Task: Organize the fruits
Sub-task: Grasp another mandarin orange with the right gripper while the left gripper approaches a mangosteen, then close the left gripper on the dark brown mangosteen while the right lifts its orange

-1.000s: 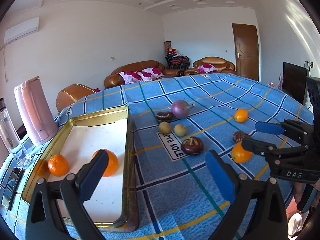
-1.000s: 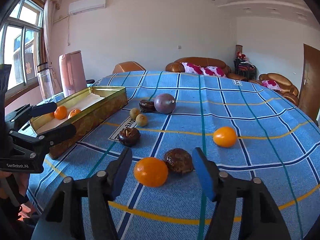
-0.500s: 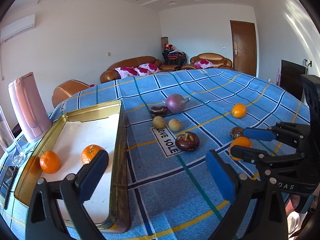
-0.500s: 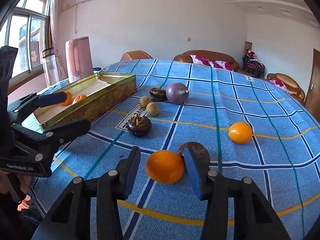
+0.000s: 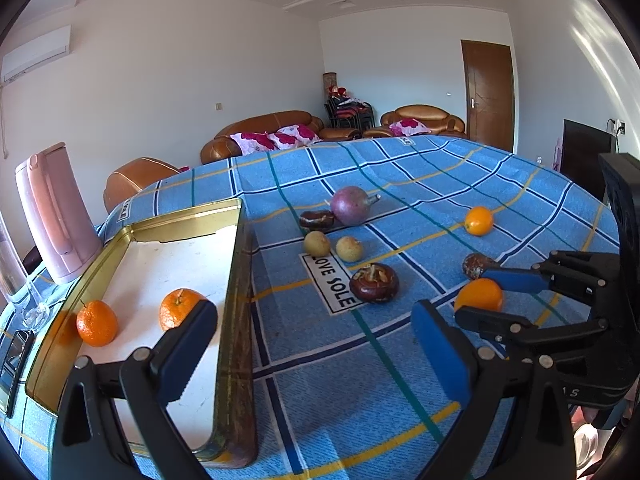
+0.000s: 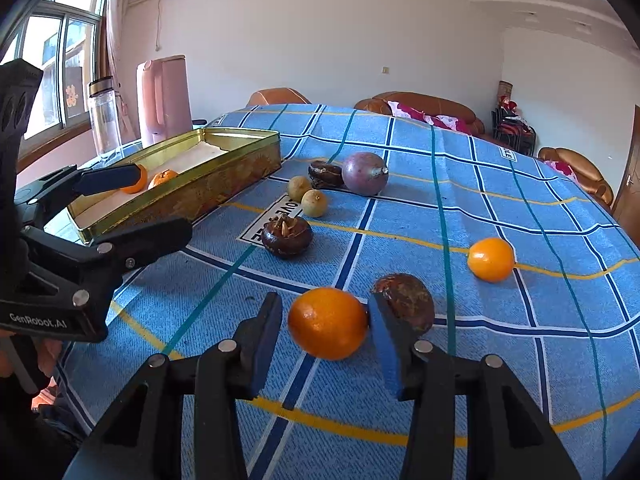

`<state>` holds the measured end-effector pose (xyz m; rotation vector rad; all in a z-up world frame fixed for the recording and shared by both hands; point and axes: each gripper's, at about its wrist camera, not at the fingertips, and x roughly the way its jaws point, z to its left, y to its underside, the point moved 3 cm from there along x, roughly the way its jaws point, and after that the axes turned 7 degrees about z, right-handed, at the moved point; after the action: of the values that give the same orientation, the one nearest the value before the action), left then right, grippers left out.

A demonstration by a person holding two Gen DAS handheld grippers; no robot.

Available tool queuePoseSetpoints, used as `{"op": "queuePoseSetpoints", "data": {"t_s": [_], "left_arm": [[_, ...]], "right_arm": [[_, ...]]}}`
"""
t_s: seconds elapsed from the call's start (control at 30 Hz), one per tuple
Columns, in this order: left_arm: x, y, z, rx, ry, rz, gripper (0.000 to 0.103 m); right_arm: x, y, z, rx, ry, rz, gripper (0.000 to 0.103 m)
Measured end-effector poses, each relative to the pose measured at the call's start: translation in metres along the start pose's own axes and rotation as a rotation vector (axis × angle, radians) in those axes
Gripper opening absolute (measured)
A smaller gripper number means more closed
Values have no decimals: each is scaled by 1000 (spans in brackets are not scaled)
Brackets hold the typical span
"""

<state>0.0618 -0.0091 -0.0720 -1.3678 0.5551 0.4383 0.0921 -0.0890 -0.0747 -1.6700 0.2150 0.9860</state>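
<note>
Oranges point(image 5: 98, 322) lie sorted in the tin point(image 5: 234, 280) behind the empty, wide-open left tool point(image 5: 316, 344); right view: right tool point(image 6: 326, 326), jaws just closing, pinches an orange point(image 6: 327, 322) on the table point(image 6: 500, 184) for transfer there.

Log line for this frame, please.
right gripper: fingers closed on orange | left gripper: open, empty | tray: two oranges inside
</note>
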Motion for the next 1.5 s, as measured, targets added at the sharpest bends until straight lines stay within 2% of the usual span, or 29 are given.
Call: {"op": "queuePoseSetpoints", "data": {"t_s": [0.07, 0.17, 0.33, 0.5, 0.6, 0.77, 0.83, 0.9, 1.03, 1.43, 1.5], "left_arm": [[0, -1, -5, 13, 9, 5, 99], [-1, -5, -13, 40, 15, -2, 99], [3, -14, -16, 50, 38, 9, 96], [19, -24, -12, 23, 70, 64, 83], [32, -28, -12, 4, 93, 105, 79], [50, -35, -24, 41, 103, 154, 70], [61, -37, -27, 48, 122, 193, 63], [71, -39, -30, 45, 145, 226, 46], [82, -38, -37, 66, 170, 274, 42], [80, -40, -25, 19, 216, 257, 38], [78, -41, -23, 10, 217, 244, 28]], "right_arm": [[5, -1, 1, -9, -6, 35, 43], [5, -2, 1, -10, -15, 37, 43], [-6, -9, -6, 31, -15, -25, 43], [-12, -27, -15, 51, 26, -59, 43], [-11, -38, -24, 73, 55, -68, 43], [-3, -48, -44, 127, 93, -71, 43], [3, -49, -50, 155, 74, -49, 43], [2, -51, -53, 161, 77, -51, 43], [9, -55, -54, 166, 68, -35, 43], [3, -55, -49, 146, 59, -73, 43], [2, -55, -48, 143, 56, -81, 43]]}}
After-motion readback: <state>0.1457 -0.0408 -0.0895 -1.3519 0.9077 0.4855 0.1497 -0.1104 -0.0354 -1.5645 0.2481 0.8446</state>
